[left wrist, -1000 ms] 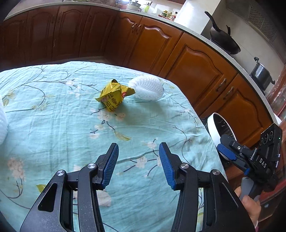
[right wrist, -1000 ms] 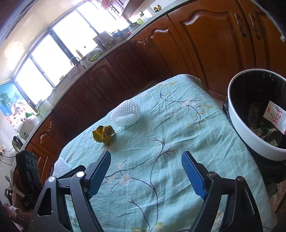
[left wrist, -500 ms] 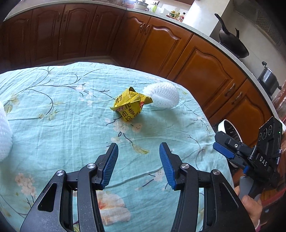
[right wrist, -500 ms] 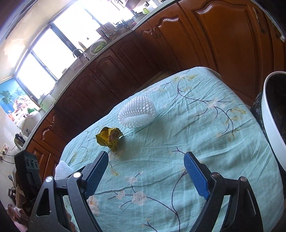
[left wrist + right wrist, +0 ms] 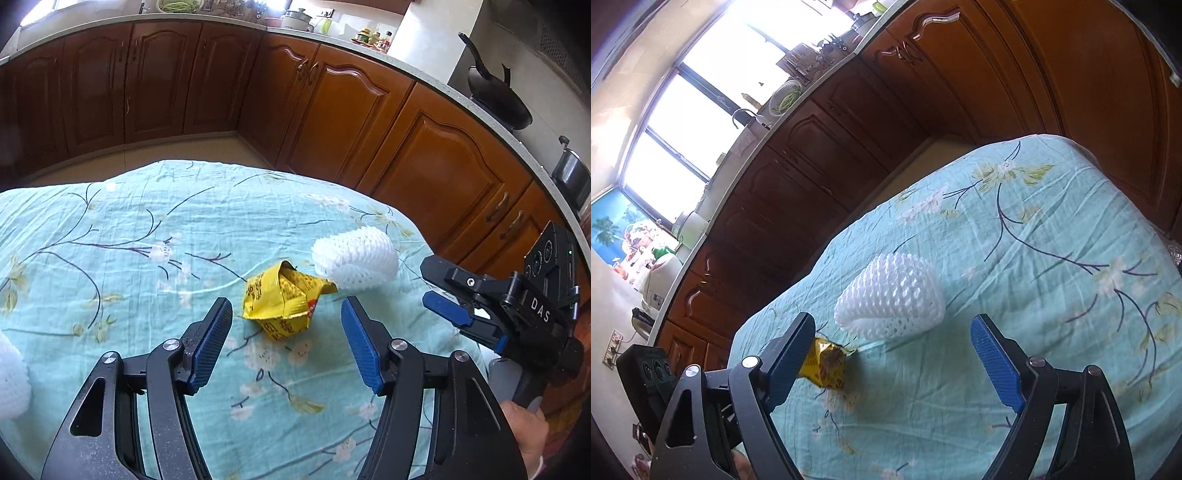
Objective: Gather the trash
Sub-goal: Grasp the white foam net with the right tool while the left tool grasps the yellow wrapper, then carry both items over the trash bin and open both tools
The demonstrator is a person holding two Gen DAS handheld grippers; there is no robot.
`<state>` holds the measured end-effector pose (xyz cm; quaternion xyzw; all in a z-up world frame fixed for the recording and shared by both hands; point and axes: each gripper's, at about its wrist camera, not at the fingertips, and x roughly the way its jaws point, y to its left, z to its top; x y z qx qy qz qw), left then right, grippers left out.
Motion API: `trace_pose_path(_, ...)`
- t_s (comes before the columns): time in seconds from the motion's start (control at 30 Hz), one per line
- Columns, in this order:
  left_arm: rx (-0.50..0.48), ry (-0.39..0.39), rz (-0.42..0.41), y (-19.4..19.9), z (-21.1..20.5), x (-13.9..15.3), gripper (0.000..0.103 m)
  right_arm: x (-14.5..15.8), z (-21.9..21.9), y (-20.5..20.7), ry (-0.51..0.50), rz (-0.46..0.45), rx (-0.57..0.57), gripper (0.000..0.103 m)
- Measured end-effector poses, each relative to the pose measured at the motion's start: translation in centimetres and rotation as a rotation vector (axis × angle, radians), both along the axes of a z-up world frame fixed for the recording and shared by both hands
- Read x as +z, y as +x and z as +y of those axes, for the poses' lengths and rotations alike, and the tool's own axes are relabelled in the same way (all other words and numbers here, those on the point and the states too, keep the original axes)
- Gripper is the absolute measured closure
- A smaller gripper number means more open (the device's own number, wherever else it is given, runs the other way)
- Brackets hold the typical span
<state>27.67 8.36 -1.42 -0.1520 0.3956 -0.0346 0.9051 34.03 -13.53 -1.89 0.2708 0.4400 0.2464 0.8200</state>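
Left wrist view: yellow wrapper [image 5: 282, 304] lies just beyond the left gripper [image 5: 286, 343], centred between its opening, empty jaws; right gripper [image 5: 894, 360], spread wide and empty, faces the white foam net [image 5: 890, 302].

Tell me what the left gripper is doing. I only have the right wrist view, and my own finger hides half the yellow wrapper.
Observer: The left gripper is lined up on the yellow wrapper. Its jaws are opening, and the wrapper shows between the tips, not pinched.
Operator: Any trash I can't see?
Observer: Yes, a second white foam net lies on the tablecloth, at the left edge of the left wrist view.
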Motion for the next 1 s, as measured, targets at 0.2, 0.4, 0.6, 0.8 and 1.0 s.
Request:
trace_pose_path(0.2,-0.015,0.028,0.036,1.8,0.1,-1.5,0.047,-1.3,1.3,1.9,-0.049,0.014,0.025,0.068)
trace_pose_path(0.4,-0.052,0.042,0.042,2.0,-0.7,-1.9,0.079,-0.1,1.1,-0.8,-0.091,-0.044,0.033,0.085)
trace_pose_path(0.6,-0.082,0.039,0.016,0.4,-2.0,-0.9,0.091,1.2,-1.9,-4.6,-0.078,-0.089,0.014,0.088)
trace_pose_path(0.8,-0.132,0.048,-0.018,-2.1,-4.7,0.2,0.095,1.9,-5.8,-8.6,-0.074,-0.114,-0.045,0.089)
trace_pose_path(1.0,-0.207,0.07,-0.048,-4.4,-8.4,1.1,0.096,2.2,-9.9,-12.2,-0.073,-0.124,-0.112,0.089)
